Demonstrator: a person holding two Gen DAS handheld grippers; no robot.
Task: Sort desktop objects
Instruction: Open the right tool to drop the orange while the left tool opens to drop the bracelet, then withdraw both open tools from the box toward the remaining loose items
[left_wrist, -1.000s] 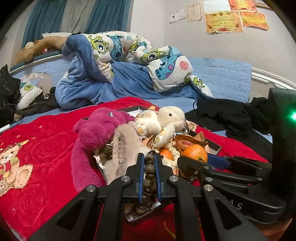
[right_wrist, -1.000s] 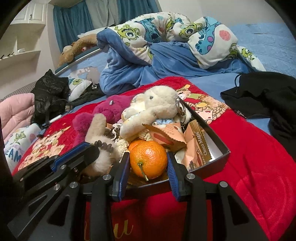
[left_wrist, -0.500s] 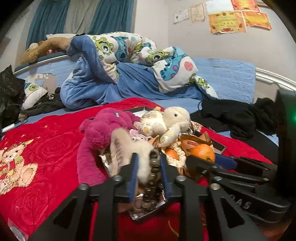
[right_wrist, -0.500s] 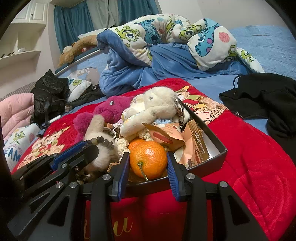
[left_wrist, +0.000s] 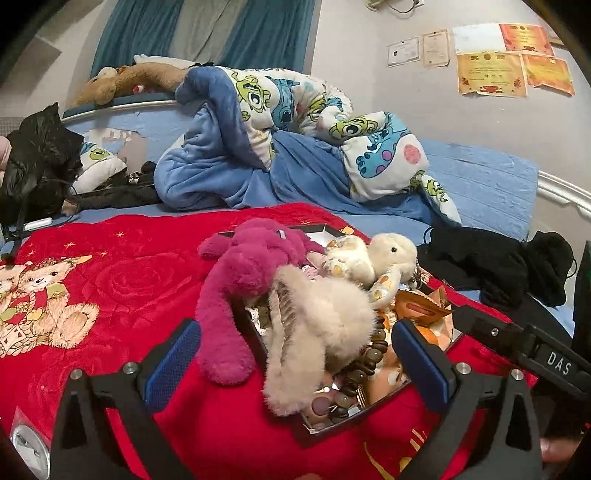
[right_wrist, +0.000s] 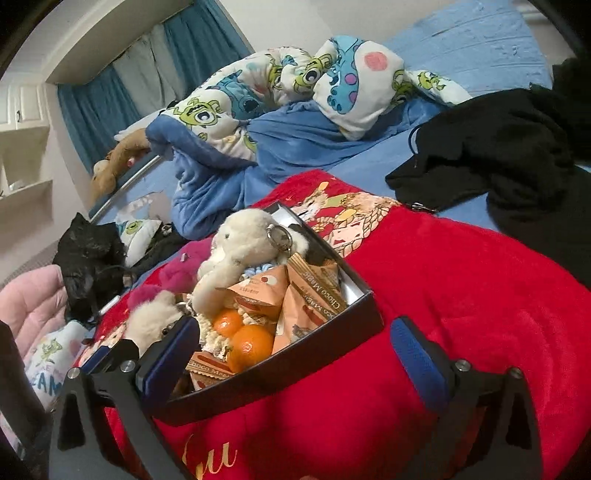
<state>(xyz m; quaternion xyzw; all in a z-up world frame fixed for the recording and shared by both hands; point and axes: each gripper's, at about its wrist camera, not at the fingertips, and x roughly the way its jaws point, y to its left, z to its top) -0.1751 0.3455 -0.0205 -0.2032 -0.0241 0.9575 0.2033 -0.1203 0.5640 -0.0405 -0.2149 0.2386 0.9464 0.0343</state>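
A black box (right_wrist: 295, 365) sits on the red blanket, full of objects. In it lie two oranges (right_wrist: 251, 347), snack packets (right_wrist: 314, 299), a cream plush rabbit (right_wrist: 240, 251), a fluffy beige pom-pom (left_wrist: 317, 328), a brown bead bracelet (left_wrist: 365, 358) and a magenta plush (left_wrist: 247, 280) hanging over its edge. My left gripper (left_wrist: 295, 362) is open and empty, just in front of the pom-pom and beads. My right gripper (right_wrist: 295, 354) is open and empty, its jaws standing either side of the box's near corner.
The red blanket (right_wrist: 461, 295) covers the bed's near part. A crumpled blue cartoon duvet (left_wrist: 295, 147) lies behind. Black clothes (right_wrist: 498, 155) lie at the right, a black bag (left_wrist: 37, 162) at the left. The right gripper's arm (left_wrist: 517, 343) shows in the left wrist view.
Both grippers opened. The left let go of the bead bracelet, which now lies in the box. The right let go of the orange, now resting in the box, and tilted.
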